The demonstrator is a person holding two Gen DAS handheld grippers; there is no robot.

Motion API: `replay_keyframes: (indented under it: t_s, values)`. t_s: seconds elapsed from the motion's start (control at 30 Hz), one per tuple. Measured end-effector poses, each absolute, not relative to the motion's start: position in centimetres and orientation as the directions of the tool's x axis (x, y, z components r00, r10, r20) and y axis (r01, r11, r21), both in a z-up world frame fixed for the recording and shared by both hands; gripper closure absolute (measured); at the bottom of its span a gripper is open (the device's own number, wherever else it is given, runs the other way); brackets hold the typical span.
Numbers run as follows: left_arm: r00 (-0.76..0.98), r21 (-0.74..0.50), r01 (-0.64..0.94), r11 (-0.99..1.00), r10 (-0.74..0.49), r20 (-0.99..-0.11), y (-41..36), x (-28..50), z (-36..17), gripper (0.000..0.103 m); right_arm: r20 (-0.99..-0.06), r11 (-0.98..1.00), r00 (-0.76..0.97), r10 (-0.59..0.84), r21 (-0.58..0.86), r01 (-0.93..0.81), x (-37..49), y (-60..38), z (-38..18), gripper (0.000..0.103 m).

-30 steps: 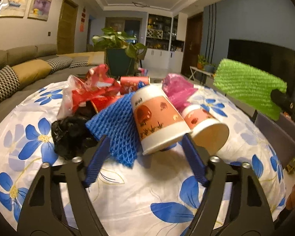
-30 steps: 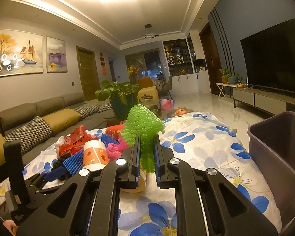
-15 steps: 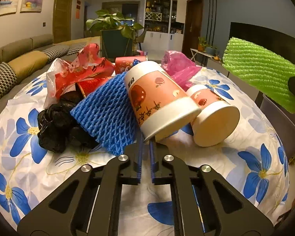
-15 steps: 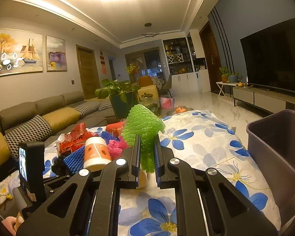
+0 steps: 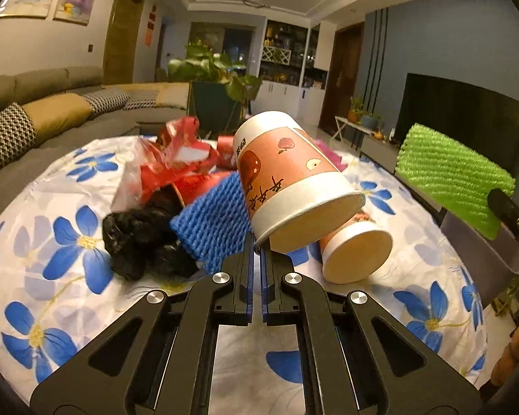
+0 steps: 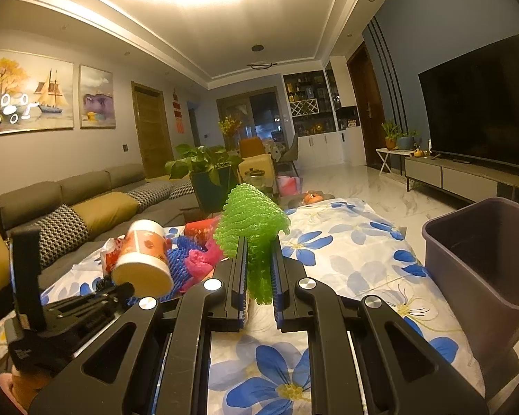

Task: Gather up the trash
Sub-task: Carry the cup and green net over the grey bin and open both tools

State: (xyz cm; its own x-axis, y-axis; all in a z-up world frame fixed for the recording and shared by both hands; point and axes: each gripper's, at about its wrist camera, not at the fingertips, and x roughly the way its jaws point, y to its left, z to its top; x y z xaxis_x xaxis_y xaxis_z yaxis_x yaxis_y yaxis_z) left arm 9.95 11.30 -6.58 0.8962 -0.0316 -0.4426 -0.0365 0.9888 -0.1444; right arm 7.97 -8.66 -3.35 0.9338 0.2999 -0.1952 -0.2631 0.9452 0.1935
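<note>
A: Paper cup (image 5: 287,180), pinched by a thin strip of rim. Left gripper (image 5: 257,242) clamped shut on it. Hangs tilted, mouth toward the camera, just over the blue foam net (image 5: 214,221) and the smaller cup (image 5: 356,252).

B: Could pivot on so narrow a hold and slip out. Could crease at the rim too, judging by the thin wall.

A: And on the right?

B: Green foam net (image 6: 251,221), squeezed between the pads of the right gripper (image 6: 259,276), fanning out above the tips. Held over the flowered cloth (image 6: 346,242), short of the grey bin (image 6: 481,252) at the table's right edge.

A: Might spring free if loosened early, and land on the cloth instead of inside.

B: Might also snag on the left. Sits close to the red wrappers (image 5: 176,159) and black bag (image 5: 142,238). Could drag loose pieces off the pile on the way across.
</note>
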Motion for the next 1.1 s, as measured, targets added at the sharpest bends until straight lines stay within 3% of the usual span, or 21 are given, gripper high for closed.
replay_keyframes:
  t_s: [0.63, 1.1]
  values:
    - [0.928, -0.128, 0.051, 0.99, -0.094, -0.361, 7.5, 7.4, -2.5, 0.101, -0.148, 0.969, 0.967, 0.209, 0.166, -0.184, 3.9, -12.3, -2.1, 0.09]
    - [0.92, -0.105, 0.171, 0.98, -0.197, -0.338, 1.6, 8.4, -1.4, 0.101, -0.119, 0.989, 0.992, 0.049, 0.142, -0.032, 2.4, -17.2, -1.9, 0.09]
